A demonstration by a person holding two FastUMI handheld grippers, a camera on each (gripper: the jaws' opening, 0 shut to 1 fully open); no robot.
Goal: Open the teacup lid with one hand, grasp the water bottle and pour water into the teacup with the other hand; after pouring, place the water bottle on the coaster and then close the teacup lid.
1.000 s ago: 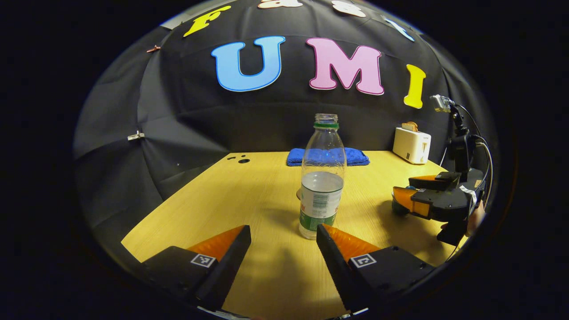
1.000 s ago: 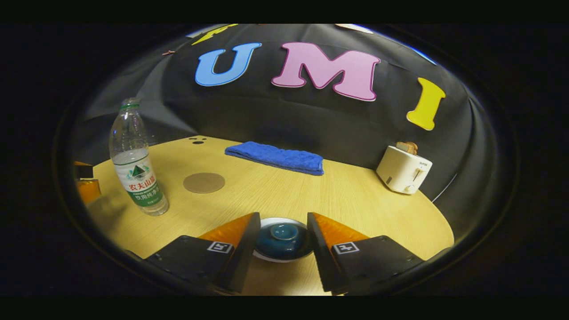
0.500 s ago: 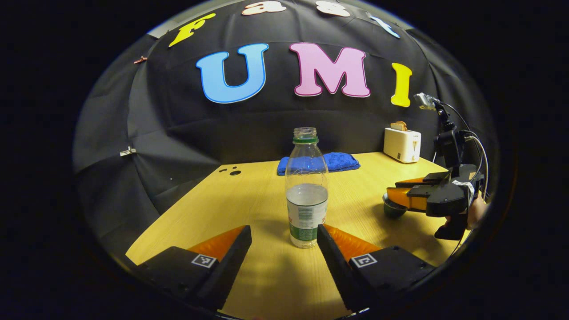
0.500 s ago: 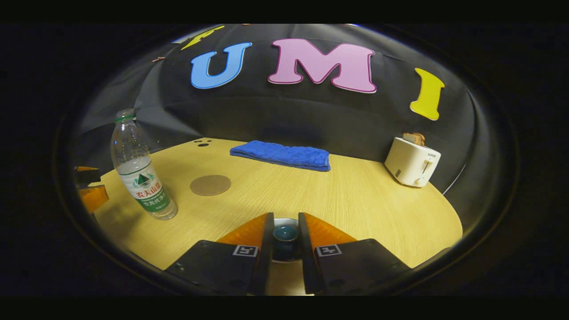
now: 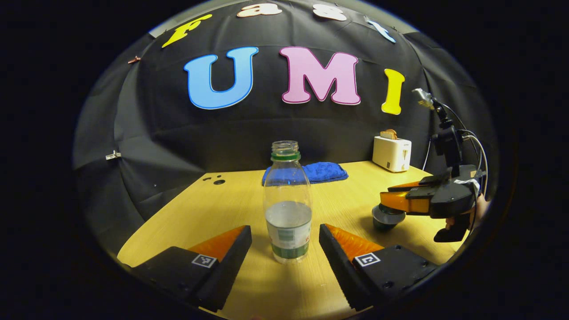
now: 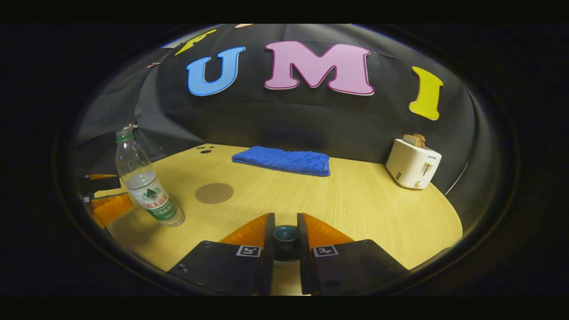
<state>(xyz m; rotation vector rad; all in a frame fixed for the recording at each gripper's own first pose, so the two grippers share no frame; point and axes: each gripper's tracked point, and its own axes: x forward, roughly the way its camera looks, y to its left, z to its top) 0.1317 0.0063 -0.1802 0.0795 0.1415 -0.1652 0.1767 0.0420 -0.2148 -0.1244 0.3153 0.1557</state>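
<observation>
Left gripper point(image 5: 284, 233): jaws wide, nothing held. The water bottle point(image 5: 287, 204) stands upright in the lower centre of the left gripper view, its base level with the fingertips and in the gap between them, clear of both. Cap off, neck open, water to about the middle.

Right gripper point(image 6: 285, 231): jaws narrow, closed on the knob of the teacup lid point(image 6: 285, 234) at the bottom centre of the right gripper view. Both fingers sit hard against the knob. The rest of the lid and the teacup are hidden under the fingers there, so whether the lid has lifted cannot be told from that view.

In the left gripper view the right gripper point(image 5: 391, 200) appears at the right edge, held by a hand point(image 5: 478, 213) that is mostly cut off. Its fingers lie level over the teacup point(image 5: 386, 218); a pale rim shows just beneath them, dark bowl below. Lid and cup cannot be told apart there.

Farther out in the right gripper view: round brown coaster point(image 6: 214, 193) left of centre, bare, the bottle point(image 6: 146, 186) near it to the left. The left gripper's fingers point(image 6: 109, 206) poke in at the left edge, partly cut off. Blue cloth point(image 6: 282, 160) folded at the table's point(image 6: 355, 209) back edge; white toaster point(image 6: 412, 163) at the right, something brown in its slot, too small to identify.
</observation>
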